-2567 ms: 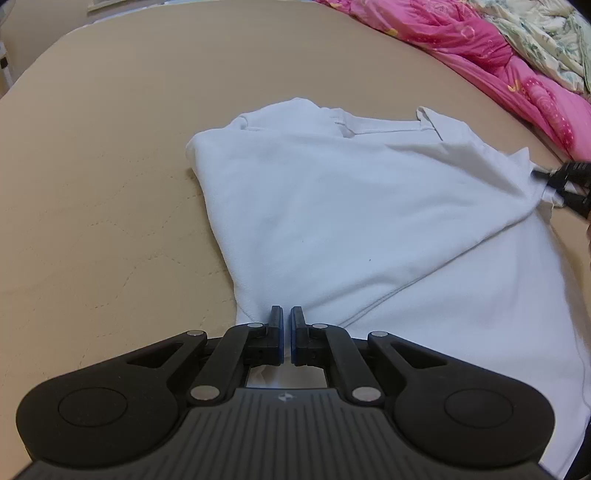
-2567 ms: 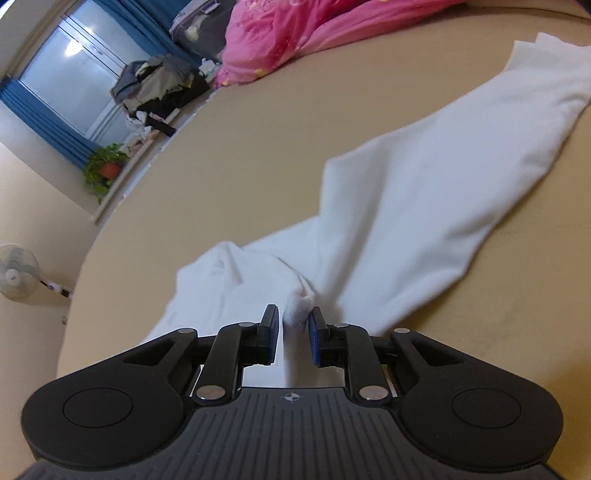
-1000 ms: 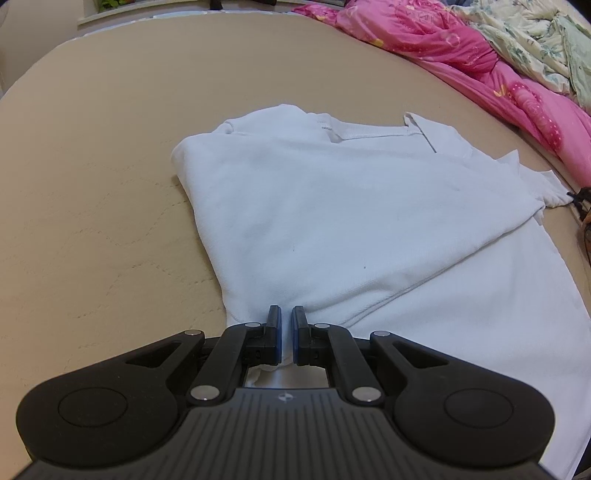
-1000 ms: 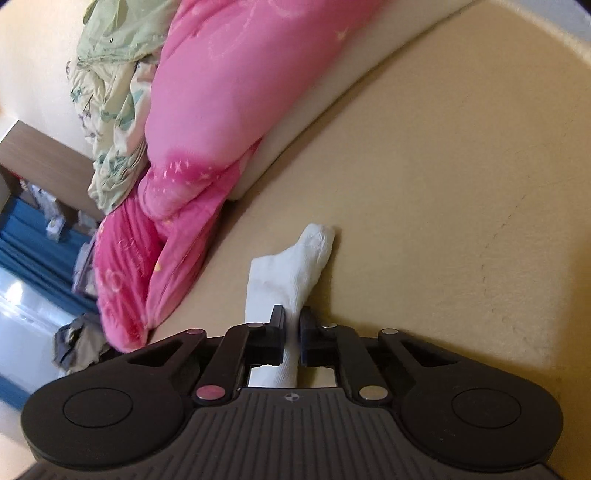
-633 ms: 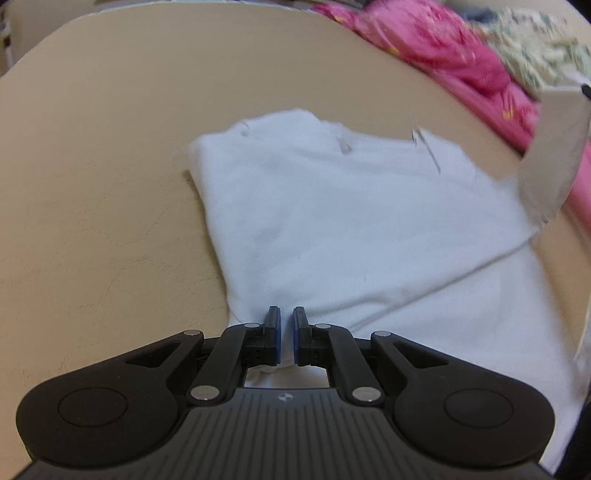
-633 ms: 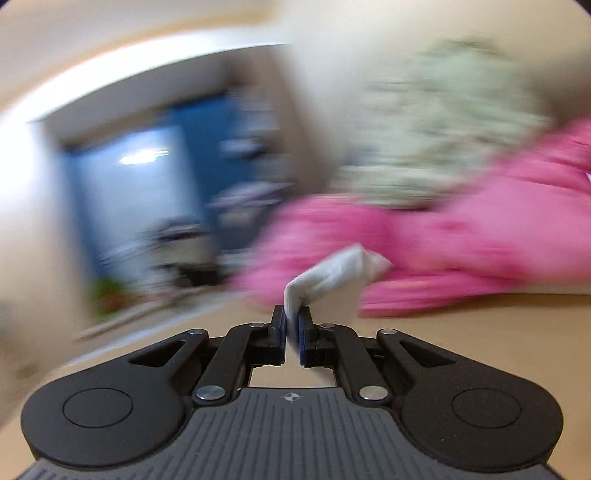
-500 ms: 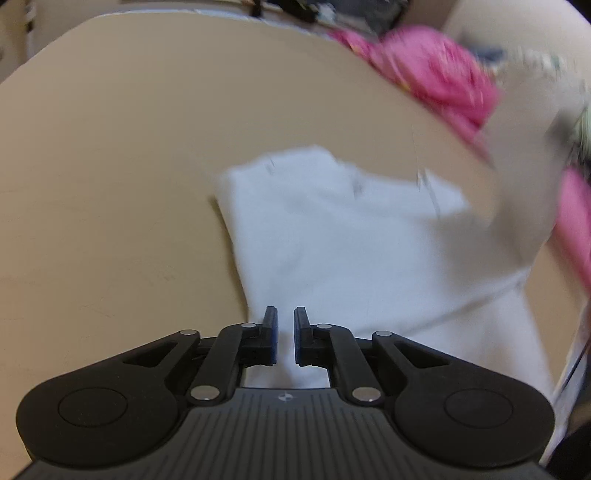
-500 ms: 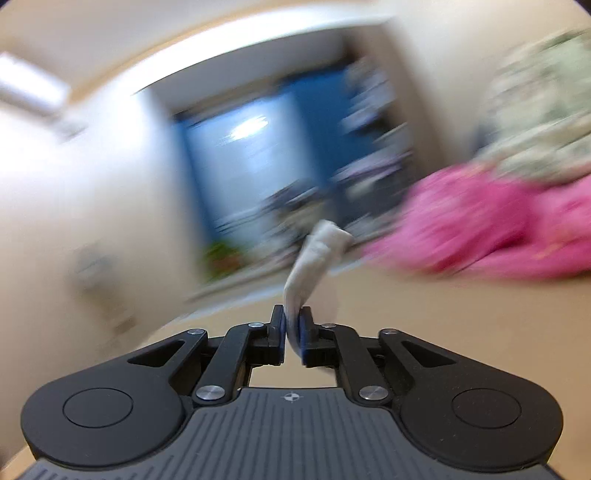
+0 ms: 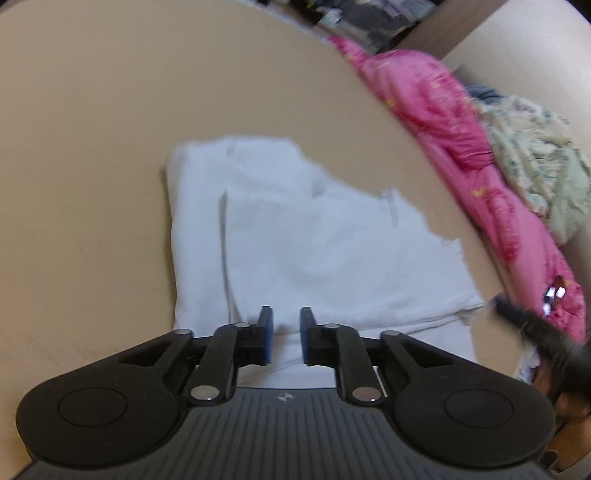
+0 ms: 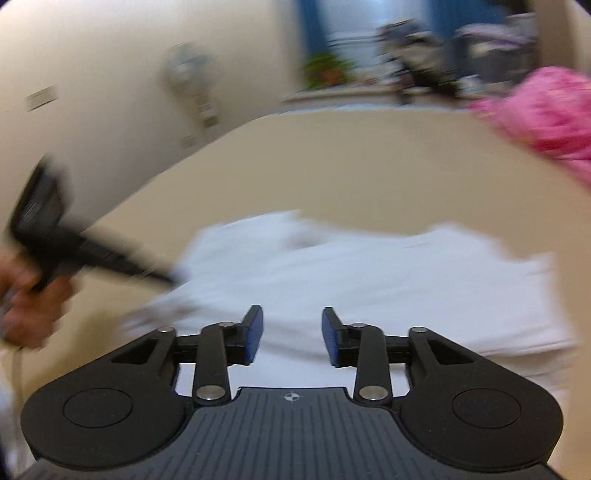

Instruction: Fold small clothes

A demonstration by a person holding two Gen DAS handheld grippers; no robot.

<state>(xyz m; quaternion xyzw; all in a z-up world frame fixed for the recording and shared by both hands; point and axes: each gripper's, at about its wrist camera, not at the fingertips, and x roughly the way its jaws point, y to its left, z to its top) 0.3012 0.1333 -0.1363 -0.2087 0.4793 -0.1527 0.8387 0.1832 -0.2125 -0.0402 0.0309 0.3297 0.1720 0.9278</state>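
A white shirt (image 9: 314, 243) lies on the tan bed surface (image 9: 92, 147), with both side parts folded in over its middle. My left gripper (image 9: 283, 334) hovers over the shirt's near edge, its jaws a little apart and empty. My right gripper (image 10: 291, 334) is open and empty above the shirt (image 10: 369, 273) in the blurred right wrist view. The left gripper also shows there at the left (image 10: 92, 251), held by a hand. The right gripper's tip shows at the right edge of the left wrist view (image 9: 524, 317).
A pink quilt (image 9: 461, 122) and a pale floral blanket (image 9: 535, 158) are piled along the bed's right side. A wall fan (image 10: 188, 74), a window with blue curtains (image 10: 314, 22) and a potted plant (image 10: 325, 70) stand beyond the bed.
My right gripper carried the sleeve up and over onto the shirt, then let go and opened. My left gripper opened slightly and released the shirt's edge. Both views swung.
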